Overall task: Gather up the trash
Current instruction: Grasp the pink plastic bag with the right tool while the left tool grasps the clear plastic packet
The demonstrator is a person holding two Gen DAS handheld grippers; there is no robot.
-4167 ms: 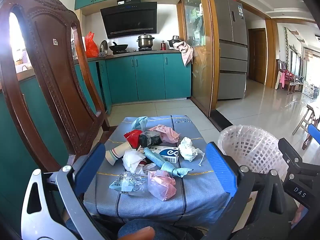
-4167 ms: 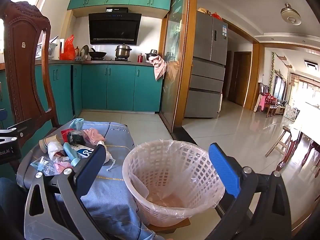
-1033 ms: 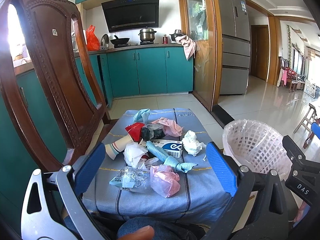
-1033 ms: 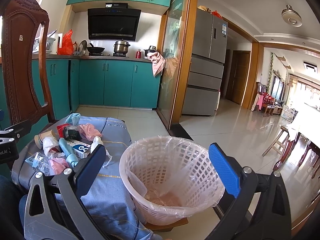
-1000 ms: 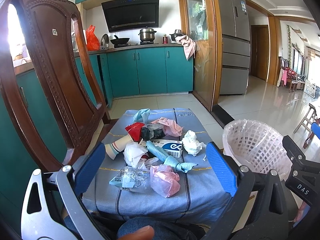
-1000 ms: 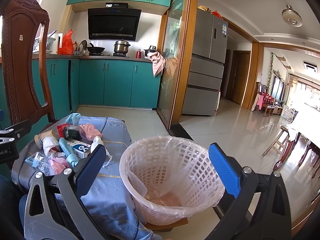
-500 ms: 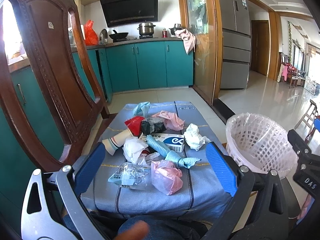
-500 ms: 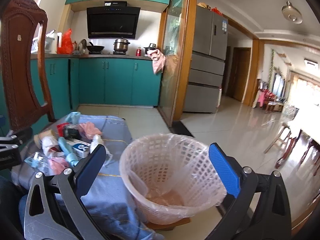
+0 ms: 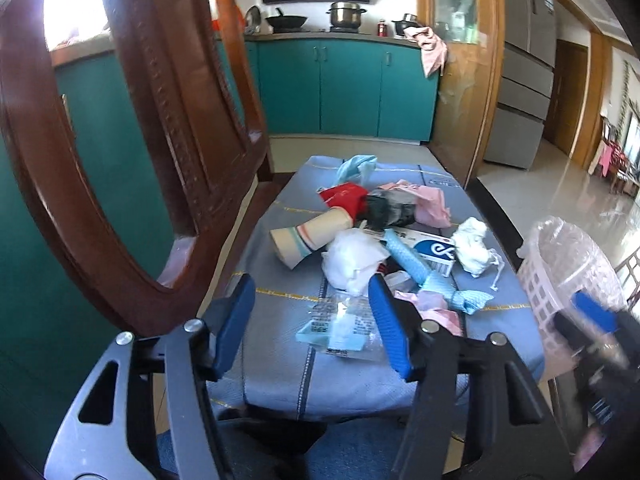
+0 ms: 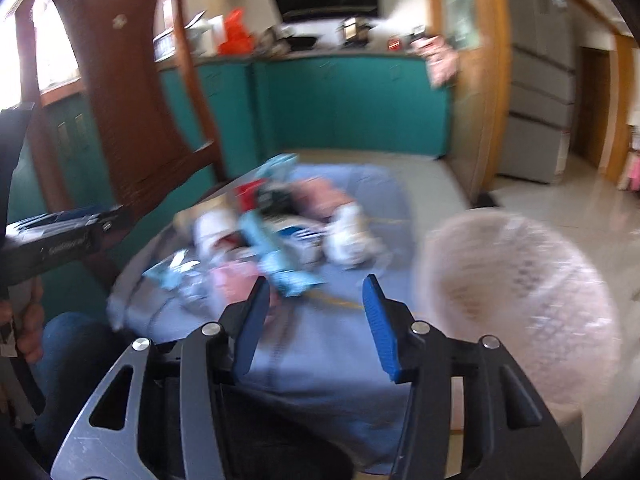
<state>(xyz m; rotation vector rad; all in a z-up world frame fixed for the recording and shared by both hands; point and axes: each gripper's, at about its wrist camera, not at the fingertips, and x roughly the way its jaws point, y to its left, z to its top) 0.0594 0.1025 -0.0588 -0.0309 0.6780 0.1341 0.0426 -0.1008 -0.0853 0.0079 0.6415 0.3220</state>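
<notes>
Blue-grey cloth [image 9: 280,360] covers the low surface, w/ a heap of trash on it. Left wrist view: paper cup [image 9: 308,234] lies on its side, long axis running left-right, mouth toward the lower left. Just right of it a white crumpled wad [image 9: 354,262], then a light-blue twisted wrapper [image 9: 420,266] running diagonally, upper left to lower right, over a white-and-blue box [image 9: 434,250]. Red packet [image 9: 344,196], dark crumpled bag [image 9: 388,210] & pink bag [image 9: 432,202] sit behind. Clear printed packet [image 9: 340,326] lies flat nearest the camera, seen between the left tongs [image 9: 310,320]; jaws are closing, pads not touching anything. White tissue ball [image 9: 474,250] sits apart at right. Lattice bin [image 9: 560,280] w/ plastic liner stands beside the surface at right; contents not visible. Right tongs [image 9: 592,320] blurred at the edge.

Right wrist view, heavily blurred: right tongs [image 10: 314,316] closing over bare cloth [image 10: 320,360], nothing between the pads. Trash heap [image 10: 280,232] lies ahead, bin [image 10: 520,300] to the right, liner inside; can't tell what else it holds. Wooden chair back [image 10: 120,100] at left.
</notes>
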